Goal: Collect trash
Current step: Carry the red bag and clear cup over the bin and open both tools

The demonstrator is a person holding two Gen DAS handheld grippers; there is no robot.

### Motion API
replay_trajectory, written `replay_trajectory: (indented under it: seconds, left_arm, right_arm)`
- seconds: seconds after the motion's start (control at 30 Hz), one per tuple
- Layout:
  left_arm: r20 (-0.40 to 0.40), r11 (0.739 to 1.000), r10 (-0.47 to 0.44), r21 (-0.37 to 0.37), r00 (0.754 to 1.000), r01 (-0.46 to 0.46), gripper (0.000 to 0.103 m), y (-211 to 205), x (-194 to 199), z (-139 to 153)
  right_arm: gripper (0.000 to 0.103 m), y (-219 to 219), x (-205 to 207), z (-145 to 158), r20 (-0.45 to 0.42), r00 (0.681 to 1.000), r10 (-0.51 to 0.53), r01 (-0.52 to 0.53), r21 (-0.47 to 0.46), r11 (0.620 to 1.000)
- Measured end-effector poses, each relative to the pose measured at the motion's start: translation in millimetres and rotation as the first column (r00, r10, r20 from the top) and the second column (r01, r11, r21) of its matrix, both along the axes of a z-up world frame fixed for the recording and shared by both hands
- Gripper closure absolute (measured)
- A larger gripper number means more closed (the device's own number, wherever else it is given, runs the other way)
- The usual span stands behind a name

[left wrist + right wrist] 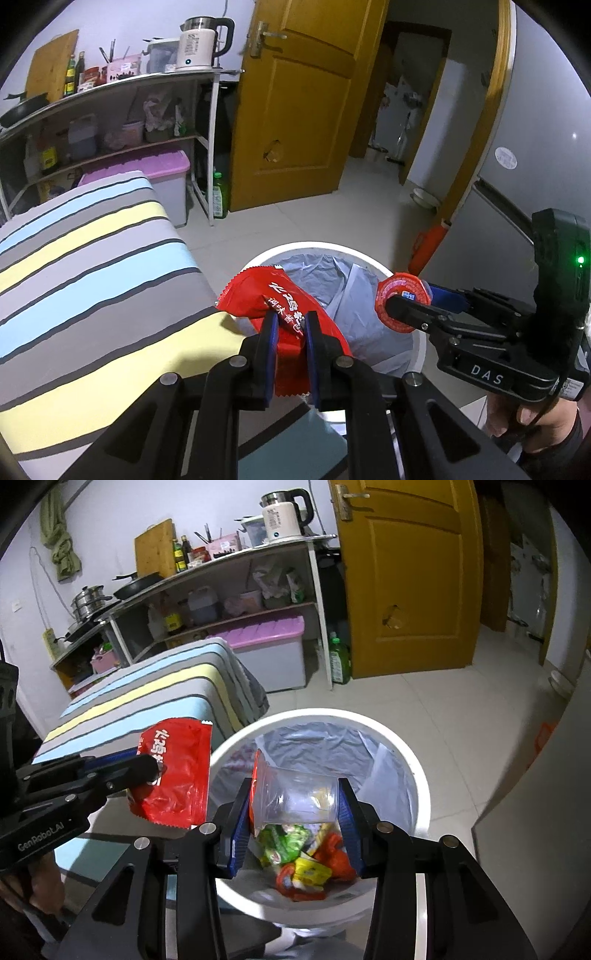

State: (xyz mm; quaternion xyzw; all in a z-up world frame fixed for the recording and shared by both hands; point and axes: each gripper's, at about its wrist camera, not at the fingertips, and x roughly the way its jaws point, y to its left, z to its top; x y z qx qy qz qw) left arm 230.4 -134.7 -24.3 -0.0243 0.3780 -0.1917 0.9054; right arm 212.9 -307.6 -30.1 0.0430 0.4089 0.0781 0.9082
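Note:
My left gripper (pixel 291 317) is shut on a crumpled red snack wrapper (pixel 266 291), held over the near rim of a white trash bin (pixel 314 245) with a grey liner. In the right wrist view the wrapper (pixel 177 746) hangs left of the bin (pixel 417 775), with the left gripper (pixel 155 768) pinching it. My right gripper (pixel 294 782) is shut on a clear plastic cup (pixel 291 805) with a red lid, directly above the bin's opening. Several colourful wrappers (pixel 303 860) lie at the bottom. From the left wrist view the right gripper (pixel 406 299) shows the cup's red lid (pixel 399 286).
A striped cloth surface (pixel 92 258) borders the bin on the left. Behind stand a metal shelf (pixel 207 147) with a kettle (pixel 199 44), a pink-lidded storage box (pixel 162 177), a green bottle (pixel 340 661) and a wooden door (pixel 295 110). A grey fridge (pixel 535 129) is at right.

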Motion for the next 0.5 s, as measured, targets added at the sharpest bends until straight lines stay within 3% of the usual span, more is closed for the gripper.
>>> replay_trajectory:
  seconds: [0.07,0.27,0.5]
  left_arm:
    - [-0.014,1.0,-0.008,0.0,1.0,0.008,0.088,-4,5,-4]
    - [-0.03,1.0,-0.016,0.001,0.999,0.017,0.08,-10,12,-11]
    - [-0.035,1.0,-0.006,-0.005,0.999,0.006,0.08,-7,16,-13]
  right_arm:
    - [0.049,-2,2,-3,-0.003,1.0,-0.003,0.003,0.001,1.0]
    - [0.048,-5,5,-11,-0.007,1.0,-0.004,0.004,-0.007,1.0]
    - [0.048,-8,7,-12,-0.008,1.0,-0.004,0.004,-0.003,1.0]
